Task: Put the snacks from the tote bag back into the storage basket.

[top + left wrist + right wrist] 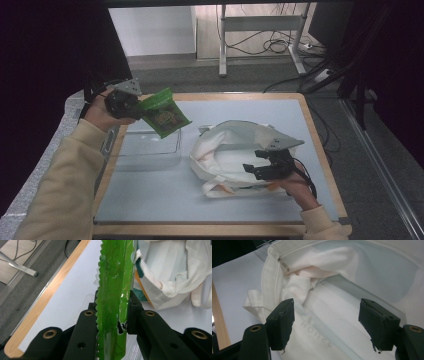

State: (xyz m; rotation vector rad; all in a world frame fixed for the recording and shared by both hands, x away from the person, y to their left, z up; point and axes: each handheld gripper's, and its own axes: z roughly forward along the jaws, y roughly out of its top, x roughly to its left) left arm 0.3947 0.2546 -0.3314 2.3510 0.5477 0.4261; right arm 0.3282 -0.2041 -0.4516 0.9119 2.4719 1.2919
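Starting with the high view: the left gripper (134, 107) is up at 10 o'clock over the table's left edge, jaws clamped on a green snack packet (164, 119) that sticks out toward 3 o'clock, hanging above a clear plastic tray (149, 150). At 5 o'clock the right gripper (257, 169) sits over a white cloth tote bag (220, 150), jaws apart, hovering at the bag's wide mouth. The table (150, 200) has a pale blue-grey top with a light wooden rim; the person's cream sleeve (60, 185) comes up from 7 o'clock.

Over to the left gripper view: the 2 black jaws pinch the green snack packet (113, 302) edge-on, pads pressed against both faces. Here you get the glossy, crinkled foil and the zigzag crimped seam running from 6 to 12 o'clock, detail the high view loses. The white cloth tote bag (175, 272) lies at 2 o'clock, with a teal and orange print at its edge.

Now the right gripper view: the right gripper (325, 322) has its 2 jaws wide apart at 8 and 4 o'clock, with worn, ragged padding on the fingertips (283, 320). Between them lies soft, rumpled fabric of the white cloth tote bag (332, 325), faint grey lettering printed on it, and I cannot tell whether the pads touch the cloth. A folded handle strap (253, 301) shows at 9 o'clock, and the bag's open mouth gapes toward 1 o'clock.
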